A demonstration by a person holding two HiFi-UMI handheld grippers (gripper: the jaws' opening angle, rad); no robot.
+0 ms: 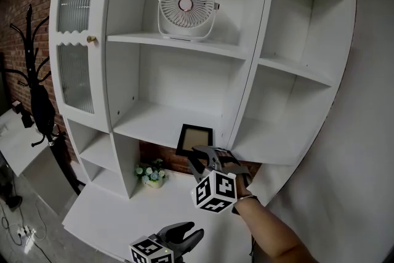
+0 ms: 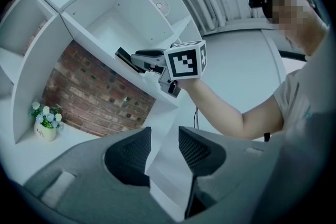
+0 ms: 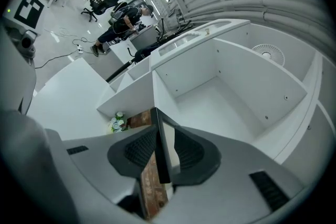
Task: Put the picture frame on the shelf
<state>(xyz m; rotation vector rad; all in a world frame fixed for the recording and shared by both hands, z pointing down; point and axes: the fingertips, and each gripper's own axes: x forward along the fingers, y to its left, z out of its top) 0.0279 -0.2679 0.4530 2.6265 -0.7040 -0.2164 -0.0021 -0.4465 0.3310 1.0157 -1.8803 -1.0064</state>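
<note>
A small black picture frame [image 1: 194, 140] stands upright at the front edge of the white shelf [image 1: 151, 123], by the cabinet's middle divider. My right gripper [image 1: 208, 154] reaches it from below right. In the right gripper view the frame's thin edge [image 3: 160, 152] stands between the jaws of the right gripper [image 3: 164, 143], close by the left pad, with a gap showing at the right pad, so the jaws are open around it. The left gripper view shows the frame [image 2: 123, 56] edge-on at the right gripper's tips. My left gripper [image 1: 183, 235] hangs low, open and empty [image 2: 164, 139].
A white table fan [image 1: 186, 6] stands on the shelf above. A small pot of flowers [image 1: 152, 173] sits on the white desk [image 1: 117, 212] under the shelf. A ribbed glass cabinet door [image 1: 77, 40] is at left, and a black coat stand [image 1: 34, 89] further left.
</note>
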